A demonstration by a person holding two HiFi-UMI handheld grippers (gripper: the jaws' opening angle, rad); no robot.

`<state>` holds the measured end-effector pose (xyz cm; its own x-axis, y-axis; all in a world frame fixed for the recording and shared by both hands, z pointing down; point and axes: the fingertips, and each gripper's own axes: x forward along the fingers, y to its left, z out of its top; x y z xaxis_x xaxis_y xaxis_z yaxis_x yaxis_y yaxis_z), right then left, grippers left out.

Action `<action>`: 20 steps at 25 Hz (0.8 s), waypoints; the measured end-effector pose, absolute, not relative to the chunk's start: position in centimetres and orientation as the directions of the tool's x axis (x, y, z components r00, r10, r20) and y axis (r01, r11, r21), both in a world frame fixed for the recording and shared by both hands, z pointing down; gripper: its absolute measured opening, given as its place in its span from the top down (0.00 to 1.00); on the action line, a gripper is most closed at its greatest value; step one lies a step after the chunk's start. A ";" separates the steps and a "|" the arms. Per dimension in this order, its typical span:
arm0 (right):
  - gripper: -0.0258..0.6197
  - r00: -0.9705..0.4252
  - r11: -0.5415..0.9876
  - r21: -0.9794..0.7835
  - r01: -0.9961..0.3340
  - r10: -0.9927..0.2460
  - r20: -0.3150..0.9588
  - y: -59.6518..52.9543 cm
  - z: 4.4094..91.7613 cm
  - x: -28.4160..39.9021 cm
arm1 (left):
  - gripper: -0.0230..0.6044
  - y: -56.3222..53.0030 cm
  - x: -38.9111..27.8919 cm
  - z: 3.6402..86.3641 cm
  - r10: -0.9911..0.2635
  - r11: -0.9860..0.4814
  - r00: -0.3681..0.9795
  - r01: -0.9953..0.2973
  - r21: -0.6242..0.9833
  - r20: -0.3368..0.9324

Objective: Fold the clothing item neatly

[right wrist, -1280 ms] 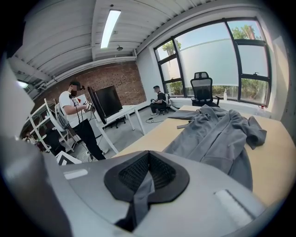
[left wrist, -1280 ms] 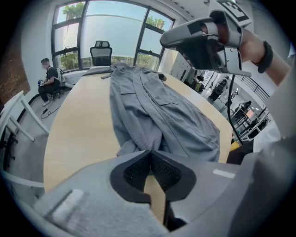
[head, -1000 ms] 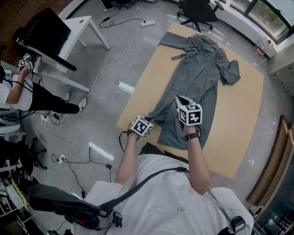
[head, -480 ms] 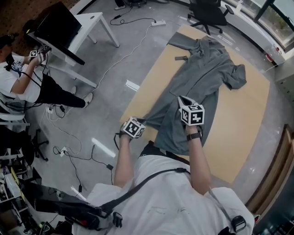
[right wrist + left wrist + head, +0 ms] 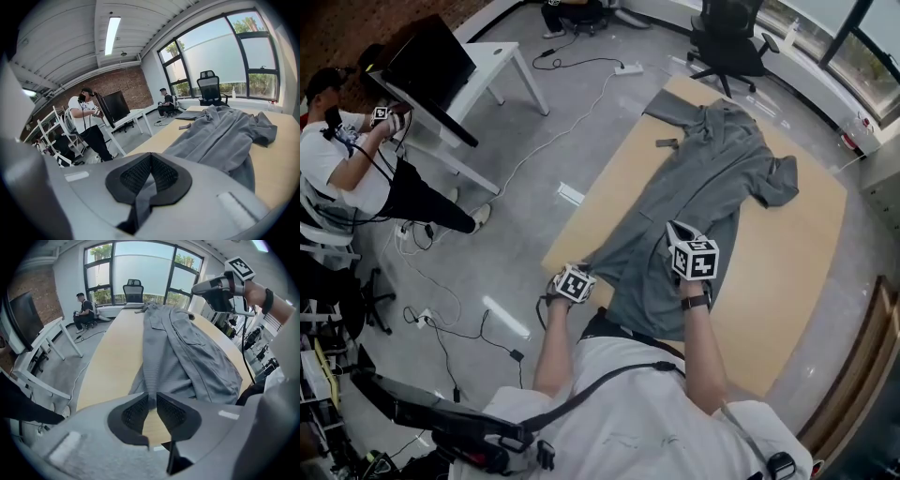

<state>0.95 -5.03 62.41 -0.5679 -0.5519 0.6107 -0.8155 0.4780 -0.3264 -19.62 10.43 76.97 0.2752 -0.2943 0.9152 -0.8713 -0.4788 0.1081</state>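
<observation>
A long grey garment [image 5: 712, 178] lies stretched along the wooden table [image 5: 787, 253], collar end far, hem near me. My left gripper [image 5: 586, 267] is at the table's near left corner. In the left gripper view its jaws [image 5: 151, 397] are opening, a narrow gap showing, with the garment's hem corner [image 5: 149, 380] still between the tips. My right gripper [image 5: 673, 234] hovers over the lower part of the garment. It is shut on a pinch of grey cloth that hangs from the jaws [image 5: 149, 161]. The garment [image 5: 225, 131] spreads out beyond it.
A small dark object [image 5: 667, 143] lies on the table beside the garment. A black office chair [image 5: 727, 42] stands past the far end. A white desk with a monitor [image 5: 441, 70] and a seated person [image 5: 347, 159] are at left; cables [image 5: 553, 103] run over the floor.
My left gripper has drawn the hem corner out toward the table's near left corner, and its jaws have started to part. The right gripper has kept its hold.
</observation>
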 end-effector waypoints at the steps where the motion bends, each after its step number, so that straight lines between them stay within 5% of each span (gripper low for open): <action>1: 0.95 -0.567 0.474 -0.329 -0.817 -0.552 0.612 -4.8 62.5 1.6 | 0.85 10.2 -19.7 76.5 -0.305 -0.482 0.267 -0.871 0.093 0.914; 5: 0.95 -0.550 0.448 -0.329 -0.831 -0.576 0.604 -6.0 62.4 4.3 | 0.74 7.5 -19.1 75.2 -0.358 -0.449 0.323 -0.882 0.142 0.876; 13: 0.85 -0.598 0.529 -0.315 -0.788 -0.533 0.599 -4.7 64.1 6.3 | 0.74 7.3 -16.2 69.9 -0.373 -0.481 0.371 -0.861 0.165 0.850; 20: 0.74 -0.539 0.728 -0.096 -0.679 -0.406 0.738 -3.5 70.5 4.7 | 0.74 11.7 -10.8 73.0 -0.280 -0.463 0.445 -0.839 0.286 0.850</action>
<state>4.68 -3.48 70.48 -0.5392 -0.4062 0.7378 -0.6792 0.7277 -0.0958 -10.75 11.75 73.04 0.4450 -0.2804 0.8505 -0.8388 -0.4633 0.2861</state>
